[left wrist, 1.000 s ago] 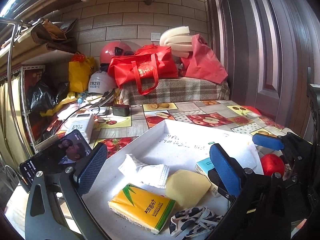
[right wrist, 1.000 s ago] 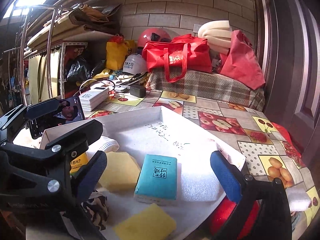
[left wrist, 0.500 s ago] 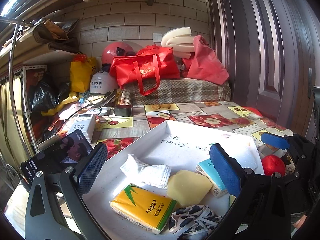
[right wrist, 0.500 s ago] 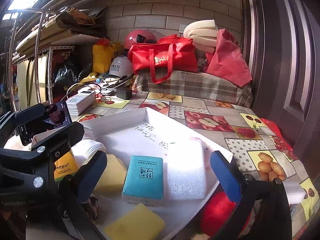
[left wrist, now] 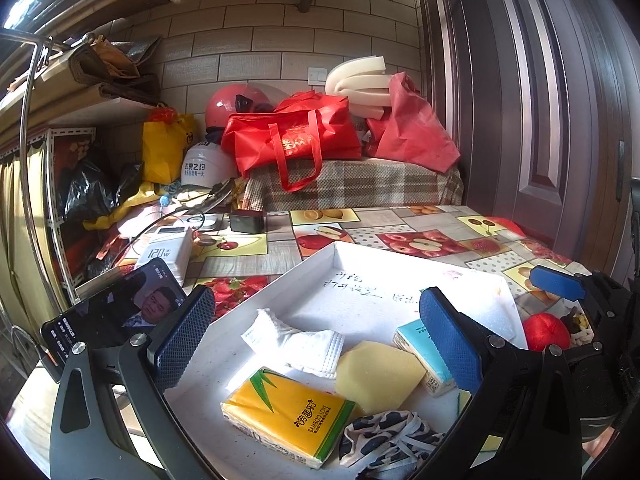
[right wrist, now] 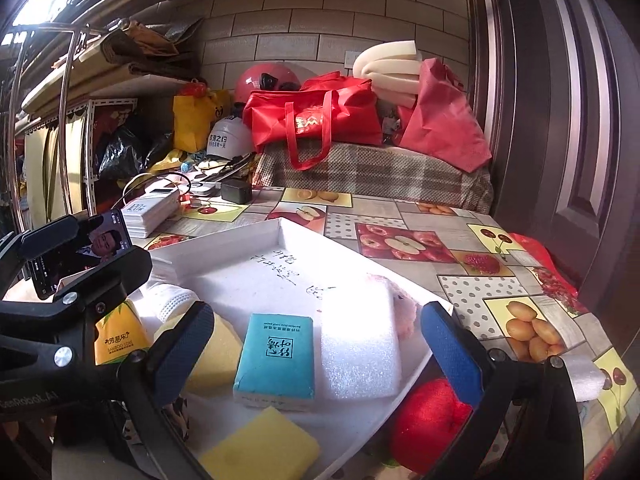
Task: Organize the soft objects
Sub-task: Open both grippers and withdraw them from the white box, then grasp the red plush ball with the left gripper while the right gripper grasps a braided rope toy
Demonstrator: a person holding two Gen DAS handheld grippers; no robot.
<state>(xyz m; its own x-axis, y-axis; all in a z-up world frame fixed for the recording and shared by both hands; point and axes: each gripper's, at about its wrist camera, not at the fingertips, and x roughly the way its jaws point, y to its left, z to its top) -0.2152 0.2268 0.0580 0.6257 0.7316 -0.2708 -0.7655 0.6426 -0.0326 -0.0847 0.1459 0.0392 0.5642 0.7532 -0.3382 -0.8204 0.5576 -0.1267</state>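
Since a second ago I have drawn both grippers back and up a little from the tray (left wrist: 312,276): the right view now takes in more of the red ball (right wrist: 430,420) outside the tray's near-right edge, and the tray sits lower in the left view. Nothing in the tray has shifted.

Both claws are released, jaws spread wide and empty. The left gripper (left wrist: 316,344) hovers over the near-left part of the tray, the right gripper (right wrist: 316,350) over its near-right part.

In the tray lie the soft things: a yellow tissue pack (left wrist: 286,416) at the near edge, a white cloth (left wrist: 296,340) just behind it, a yellow sponge (left wrist: 378,374) beside that, a teal tissue pack (right wrist: 276,356) toward the right, a white foam sheet (right wrist: 358,344) touching its right side, a second sponge (right wrist: 260,446) nearest me, and a patterned cloth (left wrist: 384,436) at the near edge.

I judge the tray nearly filled; the ball, still outside, looks like the next pick, and being round it may roll.

The tray rests on a table with a fruit-print cloth (right wrist: 452,240). Left of the tray stands a phone (left wrist: 108,320); behind the tray are red bags (left wrist: 296,136), helmets and a brick wall
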